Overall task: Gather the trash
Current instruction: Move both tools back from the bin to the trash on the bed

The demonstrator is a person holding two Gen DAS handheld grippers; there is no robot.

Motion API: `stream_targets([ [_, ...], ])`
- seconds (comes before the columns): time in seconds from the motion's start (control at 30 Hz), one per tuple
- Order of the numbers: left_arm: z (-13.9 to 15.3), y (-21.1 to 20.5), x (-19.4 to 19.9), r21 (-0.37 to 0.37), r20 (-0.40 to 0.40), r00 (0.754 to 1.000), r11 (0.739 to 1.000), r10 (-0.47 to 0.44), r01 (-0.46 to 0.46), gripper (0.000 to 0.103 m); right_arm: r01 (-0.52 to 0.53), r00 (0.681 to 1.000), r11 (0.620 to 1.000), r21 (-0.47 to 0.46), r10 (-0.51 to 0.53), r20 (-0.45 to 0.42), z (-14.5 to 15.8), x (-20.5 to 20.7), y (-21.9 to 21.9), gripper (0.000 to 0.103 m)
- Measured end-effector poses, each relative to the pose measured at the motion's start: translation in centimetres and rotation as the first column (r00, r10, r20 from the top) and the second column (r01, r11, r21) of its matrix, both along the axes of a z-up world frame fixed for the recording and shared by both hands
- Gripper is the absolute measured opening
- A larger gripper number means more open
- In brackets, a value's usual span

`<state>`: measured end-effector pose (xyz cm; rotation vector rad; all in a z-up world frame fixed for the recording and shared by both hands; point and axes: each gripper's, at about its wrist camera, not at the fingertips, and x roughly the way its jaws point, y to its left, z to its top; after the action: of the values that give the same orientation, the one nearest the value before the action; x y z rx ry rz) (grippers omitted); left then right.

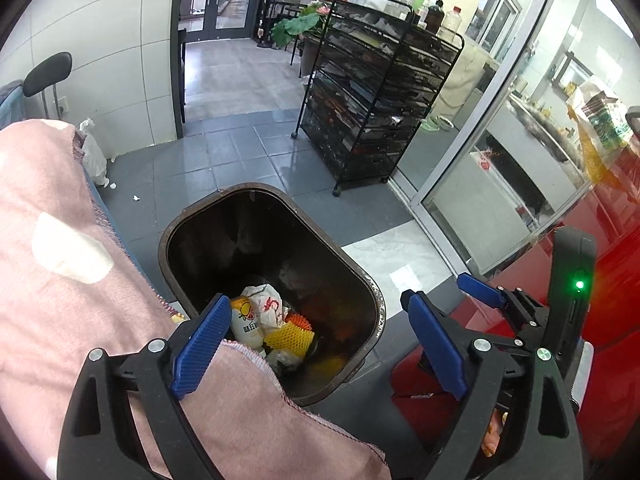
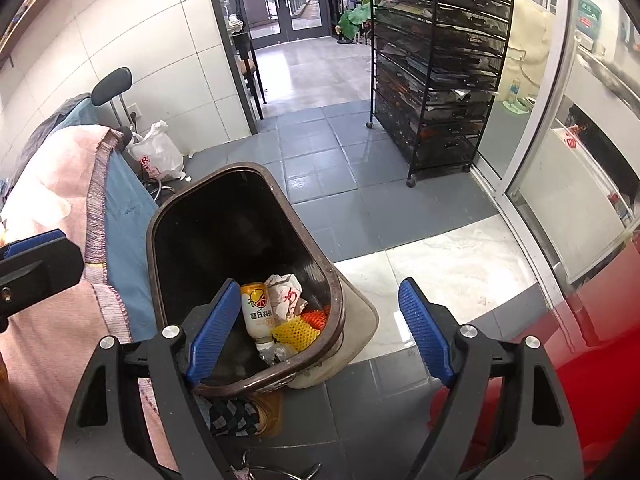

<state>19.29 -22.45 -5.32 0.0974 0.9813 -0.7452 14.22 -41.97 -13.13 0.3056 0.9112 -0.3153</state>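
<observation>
Both grippers hovering over the trash bin, fingers spread.
Left gripper [image 1: 316,344] and right gripper [image 2: 320,330] are holding nothing; bin [image 2: 160,216] and bottle [image 2: 258,312] are lying just beyond the fingers.

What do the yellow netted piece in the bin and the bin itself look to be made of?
Yellow netted piece: looks like soft foam fruit netting, matte, with an open diamond mesh. Bin: probably hard plastic, dark glossy inside with a scuffed brownish rim and a paler outer shell; metal cannot be ruled out.
</observation>
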Motion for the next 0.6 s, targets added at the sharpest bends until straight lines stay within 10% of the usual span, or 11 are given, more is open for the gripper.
stream_targets([
  [0.6, 5.0, 10.2, -3.3, -0.085, 0.219, 0.948, 0.973, 0.230, -0.216, 0.092, -0.174, 0.978, 0.985, -0.009, 0.174, 0.116, 4.8, 1.5, 5.9, 0.086],
])
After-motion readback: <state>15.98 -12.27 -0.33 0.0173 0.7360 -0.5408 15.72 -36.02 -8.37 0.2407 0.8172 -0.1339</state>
